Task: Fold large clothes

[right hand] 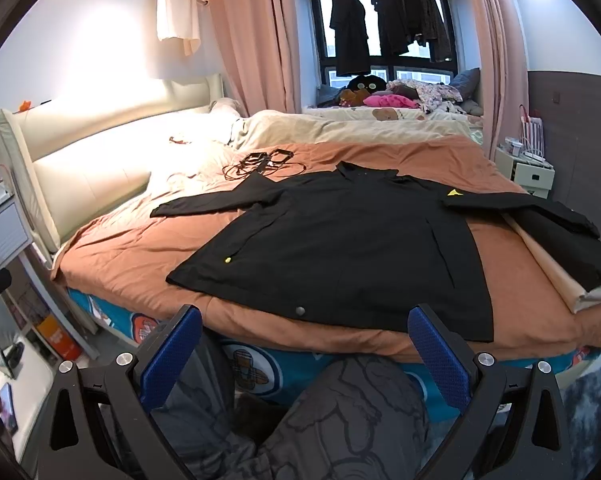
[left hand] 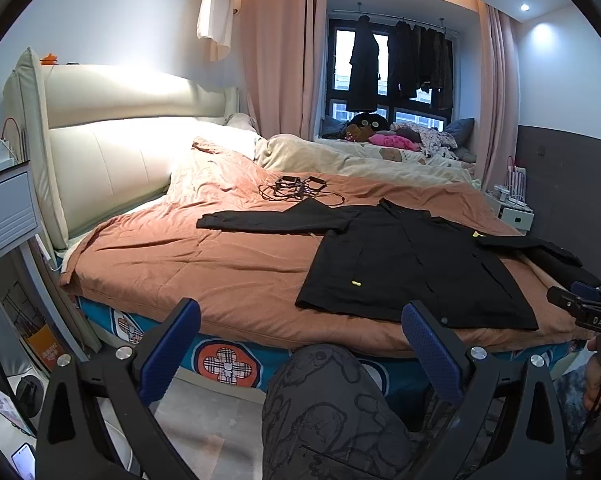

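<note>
The black jacket (right hand: 340,248) lies flat on the orange-brown quilt (right hand: 132,272), sleeves spread, hem toward the near bed edge. The left gripper (left hand: 300,352) and right gripper (right hand: 304,356) hover short of the bed, fingers fully spread, holding nothing.

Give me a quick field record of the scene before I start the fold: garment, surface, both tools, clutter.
garment: black jacket spread flat, unfolded, sleeves out to both sides
surface: bed with orange-brown cover
left tool: open, empty, short of the bed edge
right tool: open, empty, near the jacket hem, not touching
clutter: black cables beyond the far sleeve
other: dark folded cloth at the bed's right edge
</note>
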A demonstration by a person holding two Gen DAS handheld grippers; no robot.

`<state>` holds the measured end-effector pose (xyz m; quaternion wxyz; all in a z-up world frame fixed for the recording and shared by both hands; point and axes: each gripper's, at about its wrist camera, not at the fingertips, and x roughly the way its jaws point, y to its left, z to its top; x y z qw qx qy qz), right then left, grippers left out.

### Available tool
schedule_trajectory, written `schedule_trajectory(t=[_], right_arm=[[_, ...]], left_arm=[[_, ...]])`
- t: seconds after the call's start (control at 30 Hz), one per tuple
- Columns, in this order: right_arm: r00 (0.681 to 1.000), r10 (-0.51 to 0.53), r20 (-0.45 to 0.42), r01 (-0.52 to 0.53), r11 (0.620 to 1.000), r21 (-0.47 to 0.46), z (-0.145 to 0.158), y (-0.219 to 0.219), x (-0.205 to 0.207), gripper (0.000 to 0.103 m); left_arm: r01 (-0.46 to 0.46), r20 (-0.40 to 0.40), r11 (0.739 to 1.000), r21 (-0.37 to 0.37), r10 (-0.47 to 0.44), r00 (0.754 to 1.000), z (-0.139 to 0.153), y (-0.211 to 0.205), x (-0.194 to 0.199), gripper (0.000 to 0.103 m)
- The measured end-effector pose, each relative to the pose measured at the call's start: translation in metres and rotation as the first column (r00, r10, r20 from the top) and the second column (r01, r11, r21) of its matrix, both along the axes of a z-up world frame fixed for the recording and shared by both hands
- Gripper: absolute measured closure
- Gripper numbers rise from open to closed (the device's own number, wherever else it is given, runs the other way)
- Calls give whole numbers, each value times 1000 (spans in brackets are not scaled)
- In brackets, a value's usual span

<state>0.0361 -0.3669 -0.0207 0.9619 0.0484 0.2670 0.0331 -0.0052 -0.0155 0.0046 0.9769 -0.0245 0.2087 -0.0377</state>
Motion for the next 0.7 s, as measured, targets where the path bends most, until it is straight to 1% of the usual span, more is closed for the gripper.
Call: schedule_trajectory(t=[0.2, 0.53, 0.7], right_arm=[[1000, -10, 23, 11, 999, -31, 0, 1, -3, 0], [999, -19, 45, 21, 999, -43, 2, 1, -5, 0], [999, -6, 48, 8, 999, -42, 1, 3, -5, 0]], left_arm=[[-5, 9, 1000, 1, 5, 1000, 3, 1, 2, 0], [-12, 11, 1000, -2, 12, 1000, 3, 3, 1, 0], [-6, 17, 1000, 7, 6, 1000, 1, 0, -1, 0]])
